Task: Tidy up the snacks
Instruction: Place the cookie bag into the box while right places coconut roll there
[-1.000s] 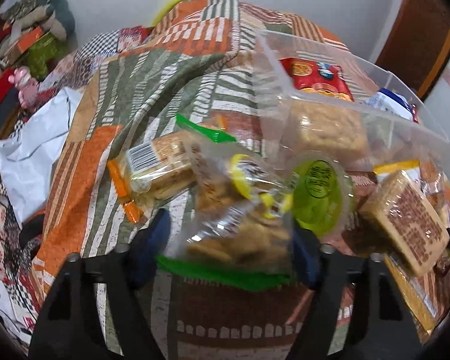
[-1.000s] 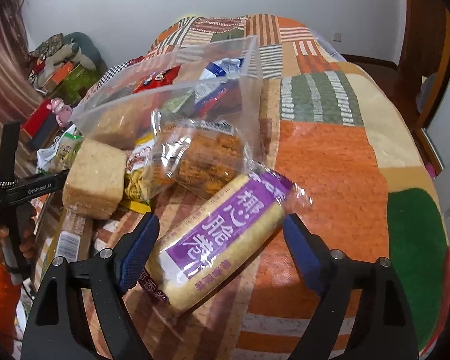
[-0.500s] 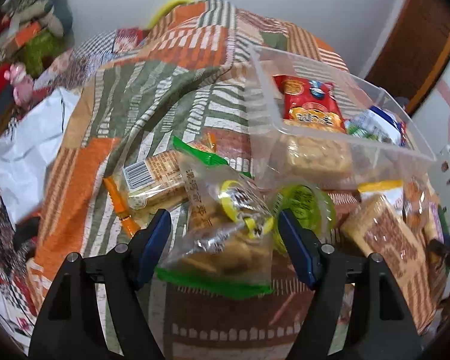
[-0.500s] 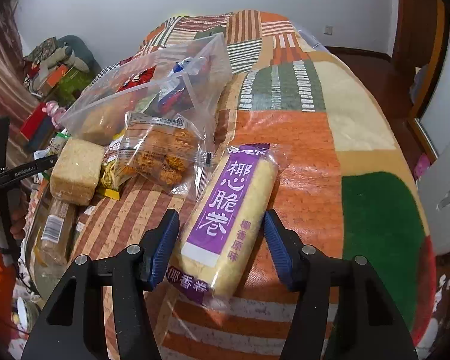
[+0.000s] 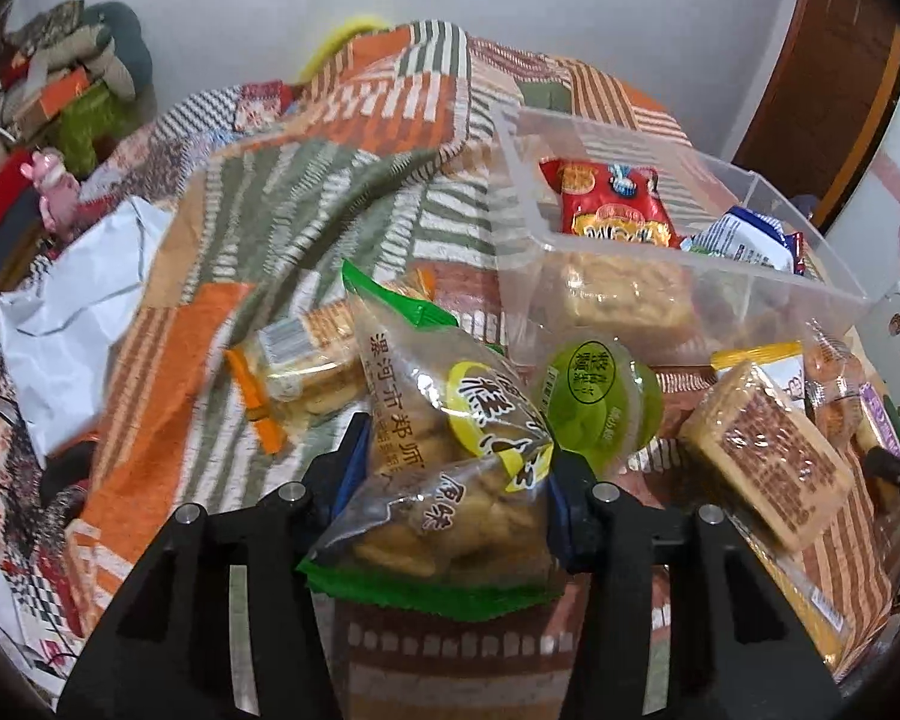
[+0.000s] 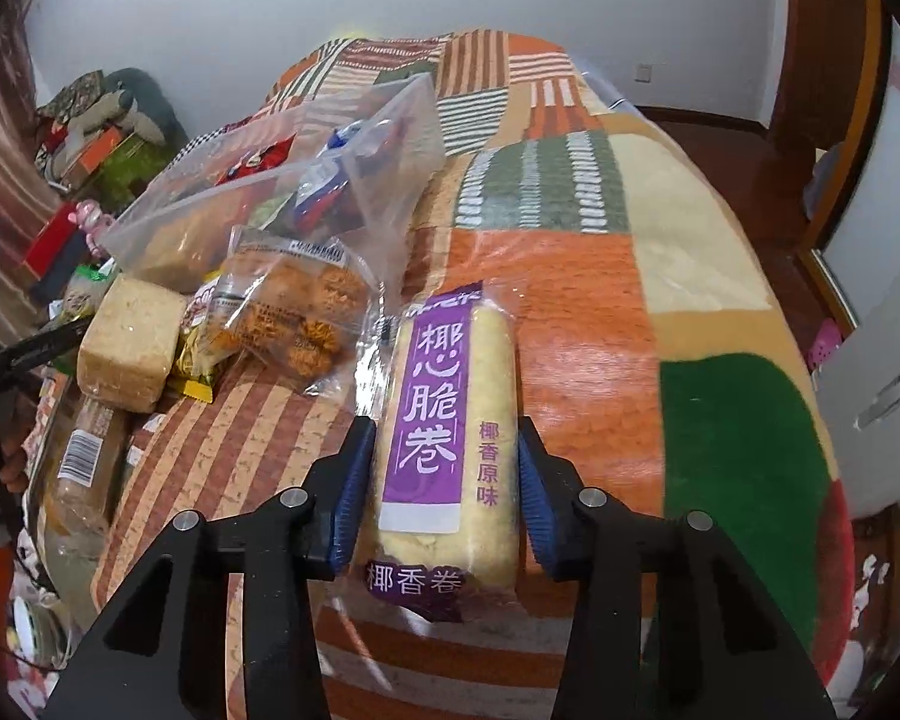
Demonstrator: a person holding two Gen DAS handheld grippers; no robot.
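Bed quilt (image 6: pixel 576 324) fills both views, and the clear bin (image 5: pixel 678 252), upper right in the left view, is where you are headed. Your left gripper (image 5: pixel 453 480) fingers clench the green-edged cracker bag (image 5: pixel 444 456), just below-left of that bin; your right gripper (image 6: pixel 444 480) fingers bracket the purple coconut roll pack (image 6: pixel 444 420), its long axis running up-frame between them, though contact is unclear. Only the right view shows that pack whole; the left shows the bin's open top.
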